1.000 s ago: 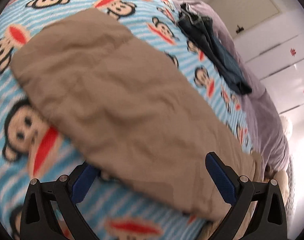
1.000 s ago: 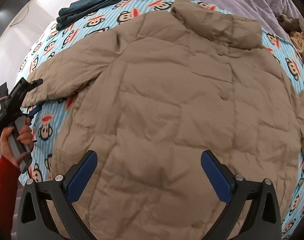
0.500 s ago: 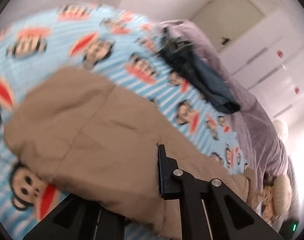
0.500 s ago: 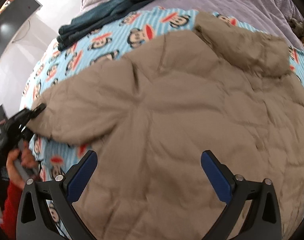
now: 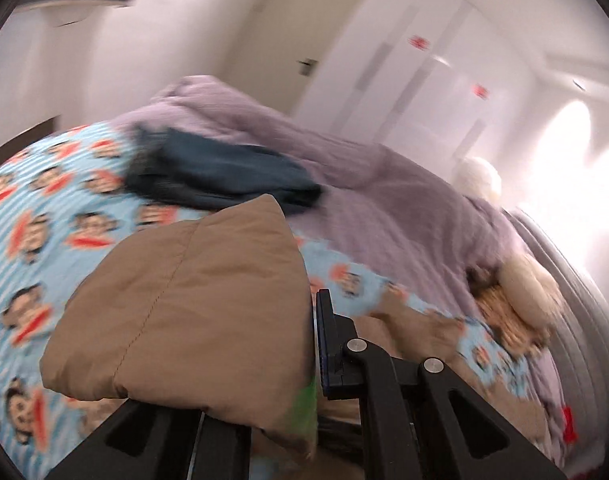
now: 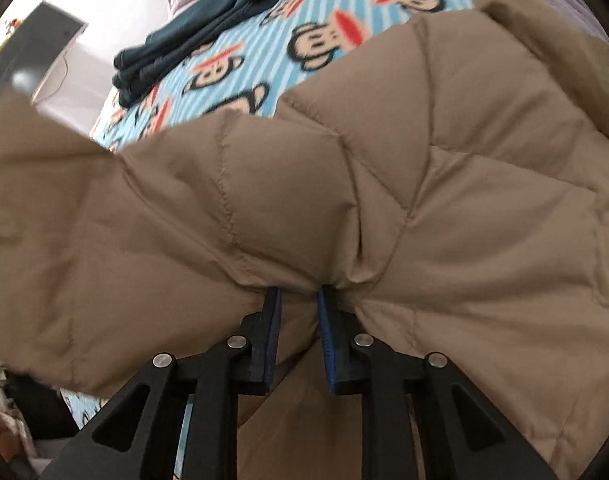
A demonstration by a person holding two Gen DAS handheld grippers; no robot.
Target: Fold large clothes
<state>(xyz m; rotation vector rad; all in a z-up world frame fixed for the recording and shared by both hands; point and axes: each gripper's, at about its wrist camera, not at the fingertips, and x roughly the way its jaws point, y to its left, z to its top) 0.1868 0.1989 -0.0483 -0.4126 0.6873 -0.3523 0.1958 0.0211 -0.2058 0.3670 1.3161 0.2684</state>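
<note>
left wrist view showed our left gripper [image 5: 310, 344] clamped on the tan jacket's [image 6: 444, 200] sleeve [image 5: 192, 312], seemingly lifted off the bedspread [image 5: 36, 248]; our right gripper [image 6: 299, 300] was closing on a jacket fold.

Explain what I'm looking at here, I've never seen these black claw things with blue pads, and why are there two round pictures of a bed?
There is no robot here: a person holds a hand-operated claw in each hand, and a fisheye camera on each looks forward along its fingers, which makes the round pictures. On the bed lie a monkey-print blanket, a purple duvet and folded dark blue clothes. The job is folding the tan puffer jacket. The left claw is shut on the end of its sleeve, lifted off the blanket. The right claw is closing, with a pinch of the jacket's body between its pads.
</note>
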